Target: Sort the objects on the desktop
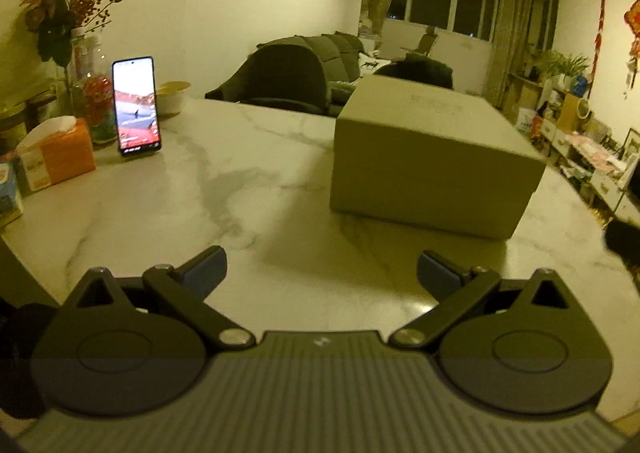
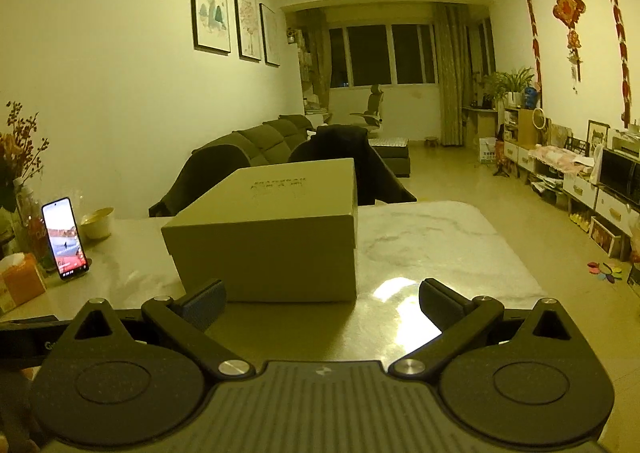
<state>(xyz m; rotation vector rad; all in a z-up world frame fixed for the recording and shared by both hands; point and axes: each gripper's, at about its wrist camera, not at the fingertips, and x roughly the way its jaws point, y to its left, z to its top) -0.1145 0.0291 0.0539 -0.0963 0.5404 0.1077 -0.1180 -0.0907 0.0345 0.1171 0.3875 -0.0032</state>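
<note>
Left wrist view
Left gripper: the left gripper (image 1: 322, 273) is held above the near edge of the table; its two fingers are spread wide apart and nothing is held between them; the blue pads (image 1: 206, 273) face inward
Table: a white marble-patterned table (image 1: 248, 189) with grey veins is seen; the stretch just ahead of the fingers is bare
Box: a closed beige cardboard box (image 1: 436, 157) is set flat on the table, ahead and to the right of the gripper, well apart from the fingertips; faint lettering is seen on its lid but cannot be read
Phone: a lit phone (image 1: 136, 105) is propped upright at the far left of the table
Tissue box: an orange tissue box (image 1: 60, 153) is placed just left of the phone, a white tissue sticking up from it
Vase: a vase of dried flowers (image 1: 68, 13) is seen behind the tissue box, against the wall
Bowl: a pale bowl (image 1: 172, 95) is set just right of the phone, further back

Right wrist view
Right gripper: the right gripper (image 2: 322, 305) is held low over the table; its fingers are parted wide and grip nothing
Box: the same box (image 2: 268, 237) is seen close ahead, slightly left of centre; its near lower edge is just beyond the left finger; contact cannot be told
Table: a bright glare patch is seen on the table (image 2: 440, 253) to the right of the box
Phone: the phone (image 2: 64, 237) is seen at the far left, the bowl (image 2: 97, 222) just behind it and the tissue box (image 2: 20, 281) in front
</note>
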